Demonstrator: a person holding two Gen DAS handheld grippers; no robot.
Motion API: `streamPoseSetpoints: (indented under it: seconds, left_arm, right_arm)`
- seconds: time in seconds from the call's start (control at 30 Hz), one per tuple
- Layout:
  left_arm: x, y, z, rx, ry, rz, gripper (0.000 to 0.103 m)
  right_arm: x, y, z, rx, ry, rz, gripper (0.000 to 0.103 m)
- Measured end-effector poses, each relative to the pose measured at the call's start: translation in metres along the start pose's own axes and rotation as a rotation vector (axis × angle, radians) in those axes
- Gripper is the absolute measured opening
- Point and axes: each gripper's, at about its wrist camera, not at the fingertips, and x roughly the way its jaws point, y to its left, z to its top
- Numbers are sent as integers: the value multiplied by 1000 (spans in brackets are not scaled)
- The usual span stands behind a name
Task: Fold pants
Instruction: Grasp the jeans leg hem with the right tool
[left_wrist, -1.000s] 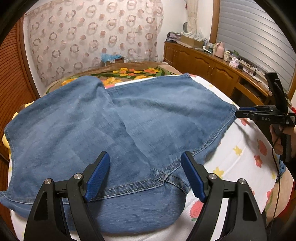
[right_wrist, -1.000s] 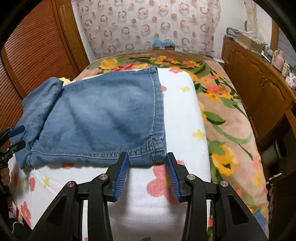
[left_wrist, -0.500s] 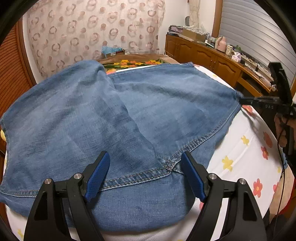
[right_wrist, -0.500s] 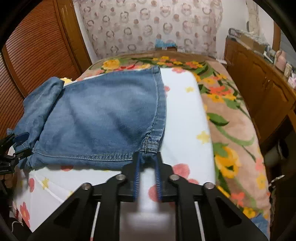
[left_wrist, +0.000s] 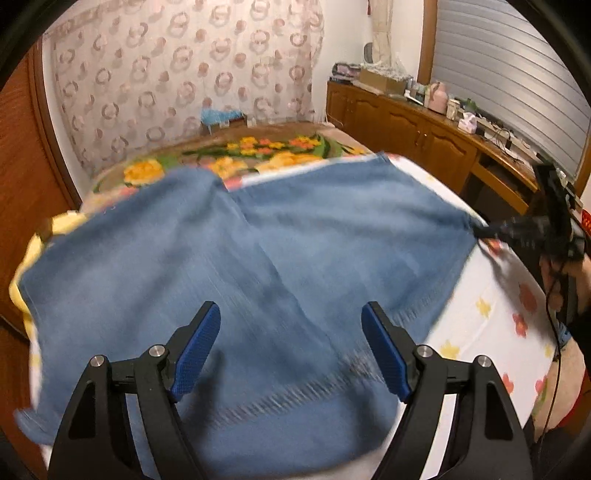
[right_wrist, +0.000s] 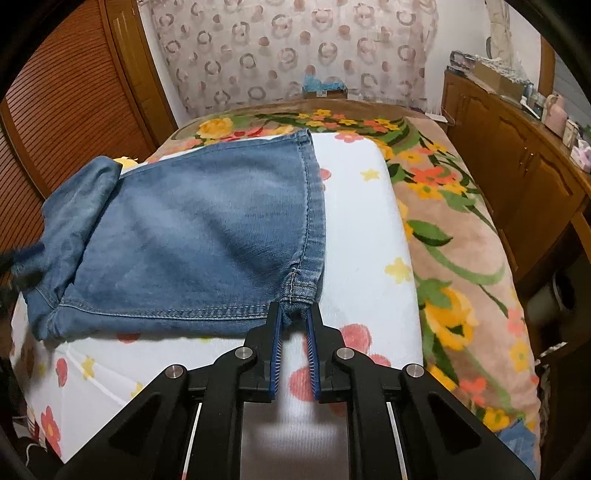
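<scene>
Already the right gripper (right_wrist: 294, 323) had its fingers pinched on the jeans' (right_wrist: 207, 236) hem corner; the left gripper (left_wrist: 291, 350) hung wide above denim spread beyond on the bed (right_wrist: 369, 229). It needed the matching waist-side corner before lifting evenly.

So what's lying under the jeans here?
The jeans lie on a white flower-print cover, which shows around their edges; a brown floral blanket spreads beyond it. Whatever sits directly beneath the denim is covered. The right gripper pinches their near corner.
</scene>
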Motion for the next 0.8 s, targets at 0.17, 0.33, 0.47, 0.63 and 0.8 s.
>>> streamPoseSetpoints:
  seconds: [0.17, 0.33, 0.47, 0.63, 0.8]
  left_arm:
    - [20, 33, 41, -6, 11, 19, 71]
    - [59, 68, 70, -13, 52, 94, 63]
    - [91, 86, 83, -9, 102, 159, 63]
    - [121, 96, 90, -7, 141, 170, 63]
    - [123, 98, 89, -36, 131, 153, 63]
  right_arm:
    - [2, -1, 0, -12, -3, -5, 13]
    - [5, -2, -2, -27, -12, -8, 13]
    - [6, -1, -3, -45, -11, -14, 13]
    - [6, -4, -3, -30, -6, 6, 13]
    - [7, -6, -2, -19, -3, 15, 13]
